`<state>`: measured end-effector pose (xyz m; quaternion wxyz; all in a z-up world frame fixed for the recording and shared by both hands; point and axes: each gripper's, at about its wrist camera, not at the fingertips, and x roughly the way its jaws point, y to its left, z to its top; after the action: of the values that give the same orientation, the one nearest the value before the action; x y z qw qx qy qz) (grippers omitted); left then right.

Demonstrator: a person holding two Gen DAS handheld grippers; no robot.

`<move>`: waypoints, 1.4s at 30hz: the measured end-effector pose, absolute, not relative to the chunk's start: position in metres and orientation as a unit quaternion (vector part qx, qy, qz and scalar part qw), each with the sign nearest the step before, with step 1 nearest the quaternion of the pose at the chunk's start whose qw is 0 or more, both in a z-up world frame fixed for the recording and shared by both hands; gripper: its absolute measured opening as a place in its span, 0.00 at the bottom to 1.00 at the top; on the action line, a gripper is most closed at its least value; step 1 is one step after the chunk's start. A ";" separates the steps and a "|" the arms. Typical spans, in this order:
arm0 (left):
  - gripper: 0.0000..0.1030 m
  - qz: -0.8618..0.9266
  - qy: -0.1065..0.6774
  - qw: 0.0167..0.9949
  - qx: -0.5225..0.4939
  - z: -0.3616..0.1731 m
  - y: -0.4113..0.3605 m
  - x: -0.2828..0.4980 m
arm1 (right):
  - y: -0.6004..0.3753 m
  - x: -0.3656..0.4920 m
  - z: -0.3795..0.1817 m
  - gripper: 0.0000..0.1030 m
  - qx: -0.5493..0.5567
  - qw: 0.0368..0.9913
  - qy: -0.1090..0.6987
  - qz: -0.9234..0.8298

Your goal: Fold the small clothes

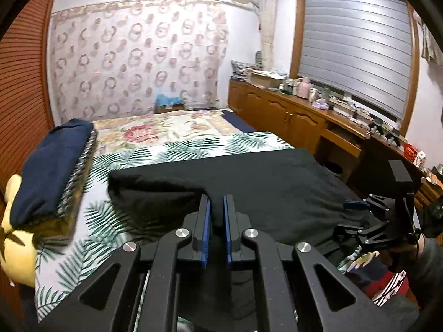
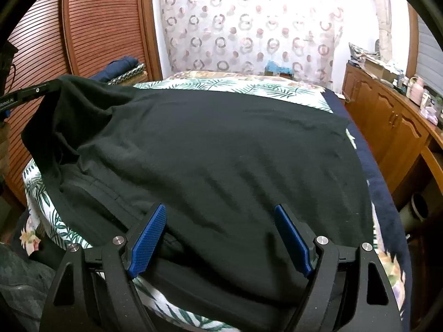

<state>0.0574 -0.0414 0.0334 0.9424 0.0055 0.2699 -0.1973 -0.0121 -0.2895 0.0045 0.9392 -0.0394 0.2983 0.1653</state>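
Observation:
A black garment [image 2: 216, 149] lies spread over the leaf-print bed cover [image 2: 232, 84]. My left gripper [image 1: 217, 202] is shut on a fold of the black garment [image 1: 249, 177] and lifts its near left edge above the bed. In the right wrist view the left gripper [image 2: 41, 90] shows at the far left, holding the raised corner. My right gripper [image 2: 221, 215] is open, its blue pads [image 2: 149, 238] spread over the garment's near edge, holding nothing. In the left wrist view the right gripper [image 1: 357, 213] sits at the garment's right side.
A folded navy cloth on a patterned cushion [image 1: 55, 171] lies at the bed's left. A yellow soft toy [image 1: 16, 235] sits at the near left. A wooden cabinet [image 1: 299, 116] crowded with small items runs along the right. A slatted wooden door [image 2: 91, 25] stands left.

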 end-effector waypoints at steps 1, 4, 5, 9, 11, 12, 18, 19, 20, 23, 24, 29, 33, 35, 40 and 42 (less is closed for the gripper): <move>0.10 -0.203 0.268 0.942 0.008 0.035 -0.046 0.058 | -0.289 -0.014 0.004 0.80 -0.037 0.940 0.298 0.164; 0.10 -0.218 0.263 0.940 0.013 0.041 -0.061 0.061 | -0.289 -0.017 0.004 0.79 -0.034 0.941 0.295 0.161; 0.09 -0.226 0.260 0.939 0.015 0.046 -0.067 0.062 | -0.288 -0.018 0.004 0.80 -0.033 0.942 0.295 0.160; 0.09 -0.252 0.247 0.935 0.023 0.059 -0.088 0.064 | -0.287 -0.023 0.006 0.79 -0.030 0.945 0.290 0.149; 0.09 -0.270 0.242 0.931 0.029 0.067 -0.103 0.066 | -0.288 -0.026 0.007 0.80 -0.028 0.947 0.285 0.145; 0.09 -0.278 0.240 0.930 0.033 0.070 -0.110 0.066 | -0.289 -0.028 0.007 0.80 -0.027 0.948 0.283 0.144; 0.09 -0.320 0.231 0.917 0.051 0.086 -0.150 0.062 | -0.293 -0.048 0.008 0.80 -0.024 0.954 0.270 0.127; 0.09 -0.326 0.229 0.915 0.057 0.089 -0.158 0.060 | -0.295 -0.051 0.009 0.80 -0.024 0.955 0.268 0.124; 0.09 -0.329 0.228 0.914 0.060 0.090 -0.163 0.059 | -0.298 -0.054 0.009 0.79 -0.024 0.956 0.266 0.122; 0.09 -0.345 0.231 0.907 0.067 0.093 -0.180 0.060 | -0.301 -0.062 0.011 0.79 -0.023 0.959 0.260 0.110; 0.10 -0.348 0.234 0.905 0.068 0.092 -0.186 0.061 | -0.304 -0.065 0.012 0.79 -0.022 0.960 0.259 0.106; 0.11 -0.366 0.263 0.891 0.062 0.080 -0.201 0.066 | -0.310 -0.078 0.011 0.80 -0.014 0.963 0.254 0.091; 0.46 -0.365 0.265 0.890 0.063 0.071 -0.201 0.063 | -0.308 -0.081 0.006 0.79 -0.012 0.962 0.259 0.086; 0.53 -0.361 0.273 0.889 0.064 0.066 -0.198 0.066 | -0.305 -0.080 0.005 0.79 -0.010 0.962 0.261 0.085; 0.74 -0.334 0.284 0.897 0.062 0.051 -0.174 0.069 | -0.299 -0.074 0.006 0.79 -0.008 0.960 0.264 0.096; 0.74 -0.318 0.285 0.902 0.058 0.045 -0.163 0.069 | -0.298 -0.067 0.006 0.79 -0.013 0.958 0.268 0.099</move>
<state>0.0688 -0.1626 0.0448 0.9022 0.0582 0.2854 -0.3179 -0.0667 -0.2978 0.0062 0.9582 -0.0130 0.2683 0.0987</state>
